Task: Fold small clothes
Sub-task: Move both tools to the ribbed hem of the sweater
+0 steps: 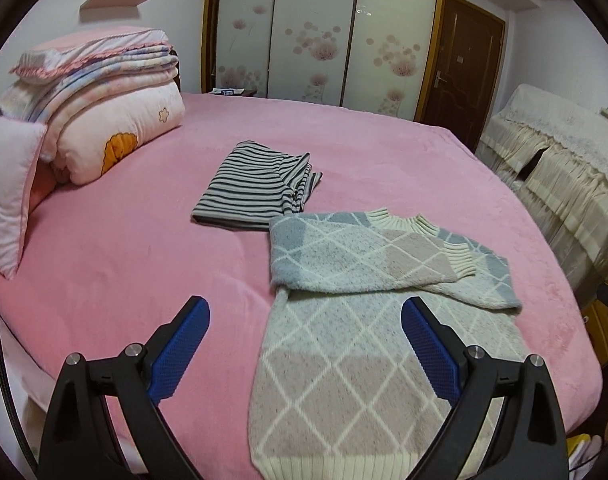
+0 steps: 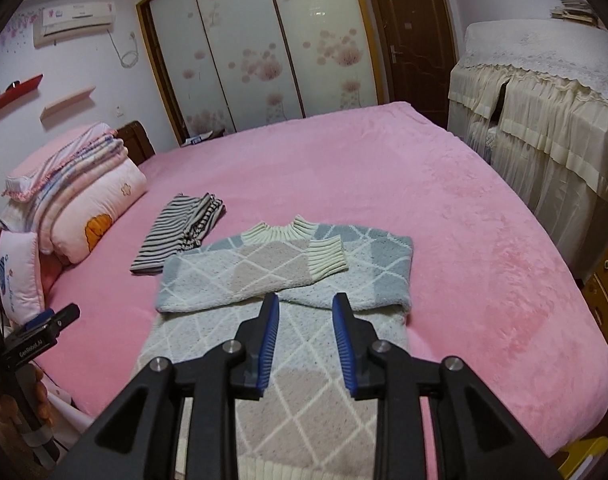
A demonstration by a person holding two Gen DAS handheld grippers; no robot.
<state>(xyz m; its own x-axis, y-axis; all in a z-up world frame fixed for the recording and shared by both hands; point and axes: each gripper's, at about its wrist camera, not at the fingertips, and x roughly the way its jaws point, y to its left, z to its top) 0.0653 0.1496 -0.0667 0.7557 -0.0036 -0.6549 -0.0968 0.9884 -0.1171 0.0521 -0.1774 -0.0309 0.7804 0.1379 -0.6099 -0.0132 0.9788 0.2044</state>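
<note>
Two garments lie on the pink bed [image 1: 123,248]: a diamond-patterned sweater [image 1: 344,360] at the near edge and a striped garment [image 1: 251,188], already folded, just beyond it to the far left, touching or nearly touching the sweater's shoulder. The sweater lies face up with its ribbed hem nearest the tools and its collar [image 2: 279,232] farthest, so its long axis runs near to far, in line with both tools. Both sleeves are folded across the chest, one ribbed cuff [image 2: 328,256] resting on top near the collar. The left tool [image 1: 304,312] is spread wide and holds nothing; it hovers above the sweater's left edge, one pad over bare bedding and the other over the knit. The right tool [image 2: 306,308] is parted more narrowly, also holding nothing, and points at the middle of the body just short of the crossed sleeves. Judgement: sleeves are done and the lengthwise fold remains; the hem lies directly below both tools, about equally near to each, so each would need to drop to a hem corner and carry it away toward the collar. Exact height above the fabric cannot be told.
</note>
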